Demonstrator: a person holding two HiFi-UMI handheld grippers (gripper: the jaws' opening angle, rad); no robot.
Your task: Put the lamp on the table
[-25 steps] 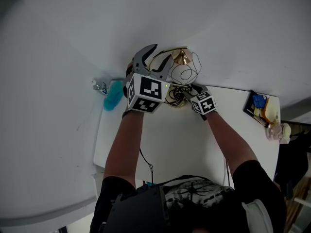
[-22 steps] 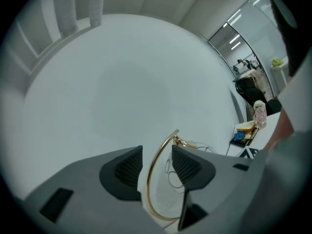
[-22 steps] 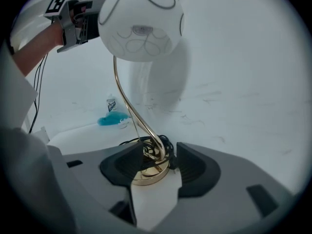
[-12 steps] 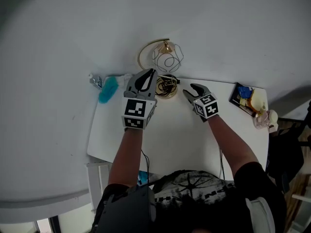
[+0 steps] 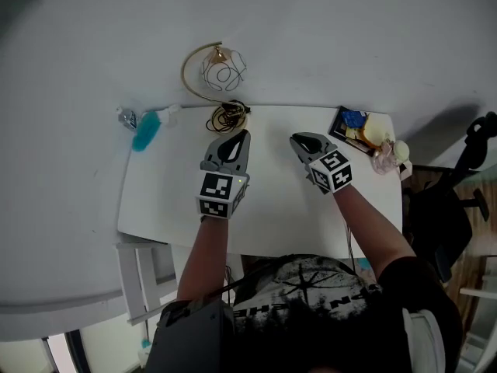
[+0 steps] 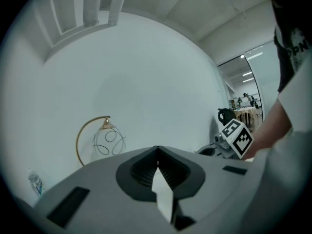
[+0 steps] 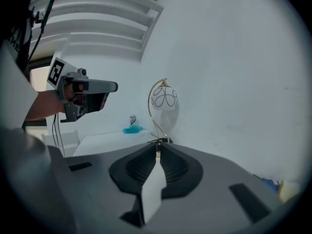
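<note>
The lamp [image 5: 220, 56] stands at the far edge of the table [image 5: 268, 208], a little left of that edge's middle. Its base and coiled cord [image 5: 227, 117] sit right against the wall. Its long axis is upright: the gold stem rises from the base and bends over in an arc, and the wire shade hangs under the top of the arc. From this we judge that the lamp is already set down on the table.

Neither gripper holds it. The left gripper [image 5: 241, 135] is clenched tight, pads pressed together with nothing between them. It hovers over the table with its tips aimed at the far edge. The lamp lies straight ahead of it and slightly to the left, near but clearly apart. The right gripper [image 5: 300, 140] is closing; its jaws have almost met and are also empty. It sits beside the left one, toward the table's right half, so the base lies ahead of it and off to its left.

The left gripper is therefore the nearer one. If the lamp needs a nudge or a re-grip, we think the left would reach forward to the base while the right would have to cross over. A teal bottle [image 5: 144, 130] lies at the far left corner and a small pile of clutter [image 5: 363, 130] at the far right corner, both well clear of the lamp.
</note>
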